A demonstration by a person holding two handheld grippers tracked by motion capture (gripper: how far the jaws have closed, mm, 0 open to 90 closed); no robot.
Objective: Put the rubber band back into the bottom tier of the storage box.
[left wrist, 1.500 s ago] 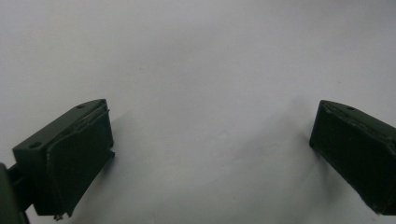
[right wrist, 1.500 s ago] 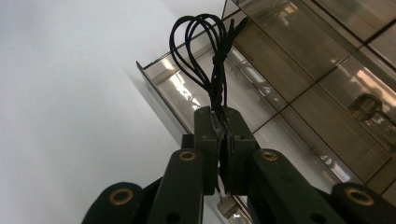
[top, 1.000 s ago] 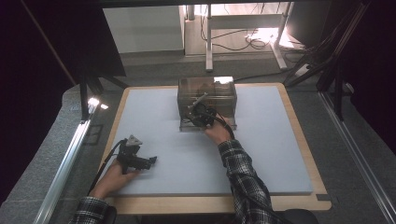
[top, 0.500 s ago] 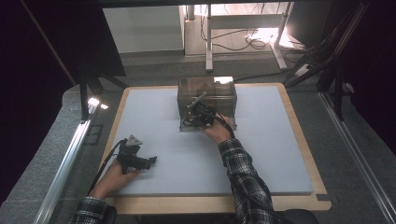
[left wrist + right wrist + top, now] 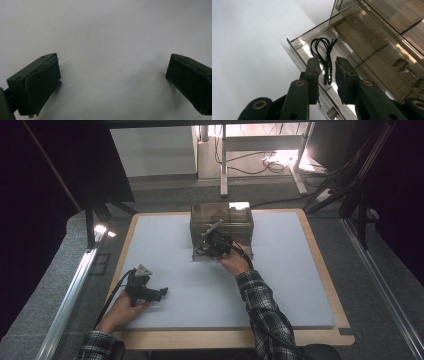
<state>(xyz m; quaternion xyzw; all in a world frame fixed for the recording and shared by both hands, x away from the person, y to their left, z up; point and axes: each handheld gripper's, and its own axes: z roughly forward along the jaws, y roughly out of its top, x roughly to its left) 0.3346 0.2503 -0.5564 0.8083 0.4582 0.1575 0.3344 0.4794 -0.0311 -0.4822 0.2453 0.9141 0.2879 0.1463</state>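
A clear plastic drawer cabinet (image 5: 222, 217) stands at the far middle of the grey mat (image 5: 290, 285). One of its low drawers (image 5: 298, 43) is pulled out, and a bundled black cord (image 5: 323, 47) lies in it. My right gripper (image 5: 210, 245) is at the cabinet's front. In the right gripper view its jaws (image 5: 327, 66) stand a narrow gap apart on either side of the cord's tail, the gap wider than the cord. My left gripper (image 5: 161, 293) rests on the mat at the near left, wide open (image 5: 112, 77) with bare mat between its pads.
The cabinet's other compartments (image 5: 372, 30) are shut; one at the right holds a small object (image 5: 399, 65). The mat lies on a wooden table (image 5: 235, 339). A metal rail (image 5: 75, 290) runs along the left side.
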